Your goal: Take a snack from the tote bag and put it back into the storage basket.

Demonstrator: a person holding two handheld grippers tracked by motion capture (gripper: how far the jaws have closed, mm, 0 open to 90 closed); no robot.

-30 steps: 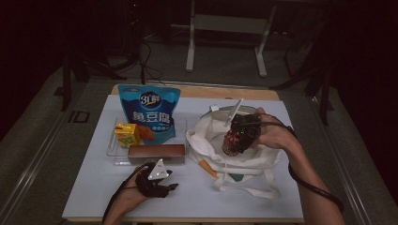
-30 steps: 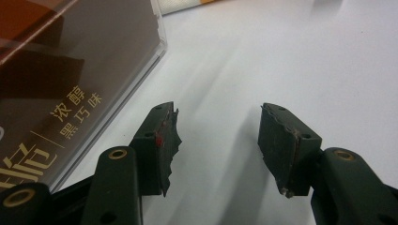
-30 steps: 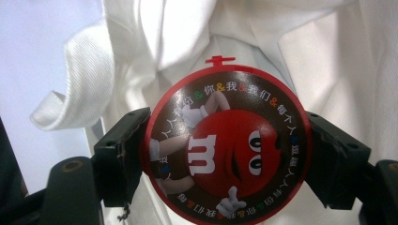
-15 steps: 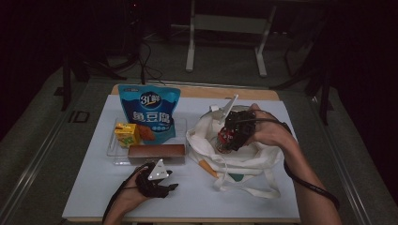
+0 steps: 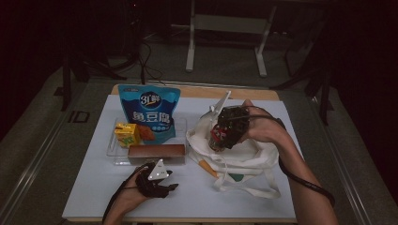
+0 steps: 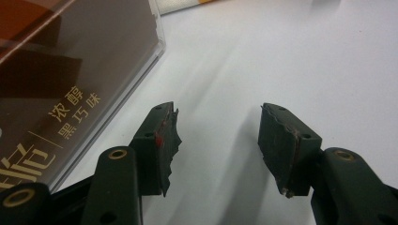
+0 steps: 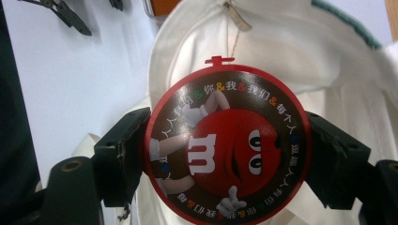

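Note:
My right gripper is shut on a round red M&M's tin, its lid facing the camera in the right gripper view, both jaws pressed on its rim. It hangs over the white cloth bag, which lies crumpled at the right of the table. My left gripper rests low on the white tabletop at the front, open with nothing between its jaws. Just beside its left jaw lies a brown chocolate box, seen in the high view as a long brown box in a clear tray.
A blue snack pouch stands at the back of the tray, with a yellow drink carton at its left. An orange-tipped item lies by the bag's left edge. Bare white table surface lies at the front left.
My right gripper has carried the tin left and slightly up over the bag. The left gripper has stayed put.

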